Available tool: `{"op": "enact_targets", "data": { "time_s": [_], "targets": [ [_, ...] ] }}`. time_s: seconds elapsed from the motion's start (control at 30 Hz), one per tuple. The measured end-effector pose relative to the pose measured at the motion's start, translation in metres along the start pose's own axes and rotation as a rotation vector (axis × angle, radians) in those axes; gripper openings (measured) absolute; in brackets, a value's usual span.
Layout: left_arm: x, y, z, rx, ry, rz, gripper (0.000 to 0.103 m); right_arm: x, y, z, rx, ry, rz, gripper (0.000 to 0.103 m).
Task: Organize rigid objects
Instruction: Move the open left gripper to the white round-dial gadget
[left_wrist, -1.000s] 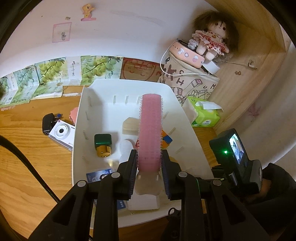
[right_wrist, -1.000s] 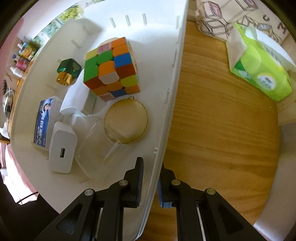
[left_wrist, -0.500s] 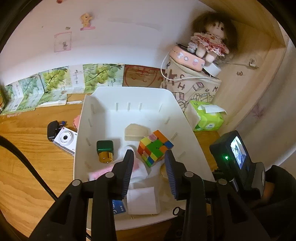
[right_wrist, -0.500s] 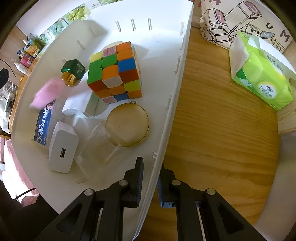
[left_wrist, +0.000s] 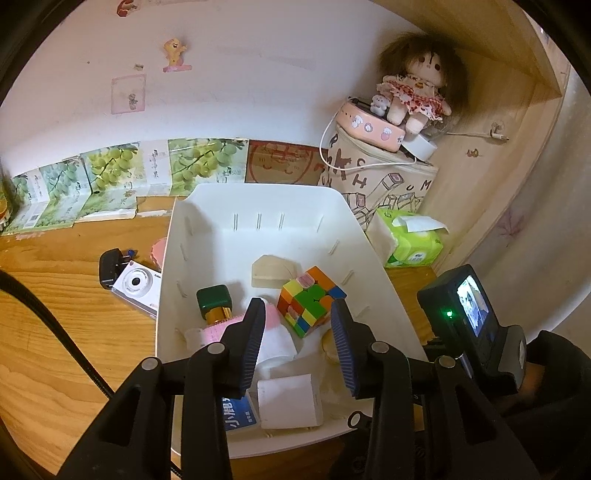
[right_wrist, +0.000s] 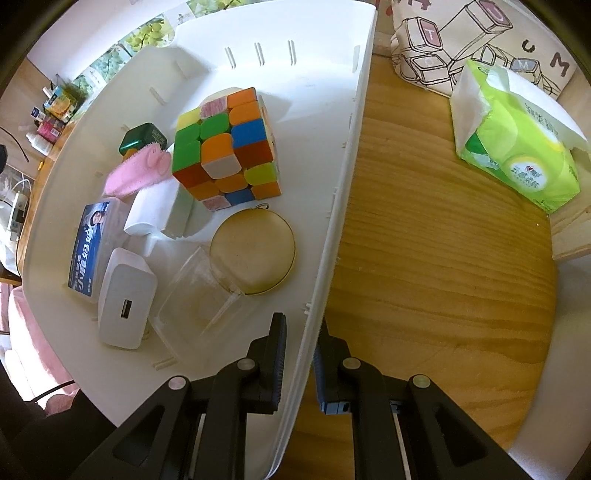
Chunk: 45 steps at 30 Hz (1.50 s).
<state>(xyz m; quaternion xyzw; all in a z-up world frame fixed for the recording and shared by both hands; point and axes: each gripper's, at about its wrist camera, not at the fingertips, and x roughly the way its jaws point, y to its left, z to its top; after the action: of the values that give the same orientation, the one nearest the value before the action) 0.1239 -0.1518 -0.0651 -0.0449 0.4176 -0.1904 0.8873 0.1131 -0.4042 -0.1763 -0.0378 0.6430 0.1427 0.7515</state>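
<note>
The left tongs (left_wrist: 298, 341) hung open and empty above the near end of the white bin (left_wrist: 258, 199), which stood on the wooden table (left_wrist: 55, 314). The right tongs (right_wrist: 299, 363) were clamped on the bin's right wall (right_wrist: 347, 147), one finger inside and one outside.

Inside the bin, the pink hair roller (right_wrist: 138, 171) lay tilted just left of the Rubik's cube (right_wrist: 225, 147), resting over a white block (right_wrist: 155, 210) and touching the green-capped bottle (right_wrist: 142, 138). Nearer than the cube lay a round gold-rimmed disc (right_wrist: 253, 253), with a clear plastic piece (right_wrist: 195, 295) overlapping its near edge. Left of that sat a white charger (right_wrist: 125, 299) beside a blue-labelled box (right_wrist: 90, 245). A pale beige object (left_wrist: 273, 271) lay behind the cube.

Outside the bin, a white camera (left_wrist: 136, 286) and a black plug (left_wrist: 109, 267) lay on the table to its left, and a green tissue pack (right_wrist: 517, 147) to its right. A doll (left_wrist: 417, 88) sat on a printed bag (left_wrist: 384, 184) behind the bin.
</note>
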Motion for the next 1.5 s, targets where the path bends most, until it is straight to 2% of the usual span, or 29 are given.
{"op": "enact_targets", "data": {
  "time_s": [0.1, 0.2, 0.6, 0.9, 1.2, 1.5],
  "targets": [
    [-0.003, 0.004, -0.001, -0.006, -0.006, -0.002, 0.041, 0.0, -0.003, 0.001, 0.019, 0.002, 0.006, 0.014],
    [-0.008, 0.011, -0.002, -0.016, -0.015, -0.003, 0.051, 0.0, -0.007, 0.001, 0.045, 0.005, 0.01, 0.013],
    [-0.019, 0.064, -0.001, -0.052, 0.02, 0.001, 0.052, 0.003, -0.029, 0.0, 0.217, 0.012, -0.016, 0.012],
    [-0.025, 0.116, 0.004, -0.033, 0.077, 0.024, 0.067, 0.004, -0.041, -0.001, 0.351, 0.004, -0.06, 0.01],
    [-0.017, 0.164, 0.016, 0.027, 0.199, 0.067, 0.071, 0.008, -0.041, 0.0, 0.449, -0.003, -0.122, 0.009],
    [0.014, 0.197, 0.035, 0.171, 0.324, 0.076, 0.075, 0.01, -0.026, 0.001, 0.502, -0.005, -0.179, 0.01]
  ]
}}
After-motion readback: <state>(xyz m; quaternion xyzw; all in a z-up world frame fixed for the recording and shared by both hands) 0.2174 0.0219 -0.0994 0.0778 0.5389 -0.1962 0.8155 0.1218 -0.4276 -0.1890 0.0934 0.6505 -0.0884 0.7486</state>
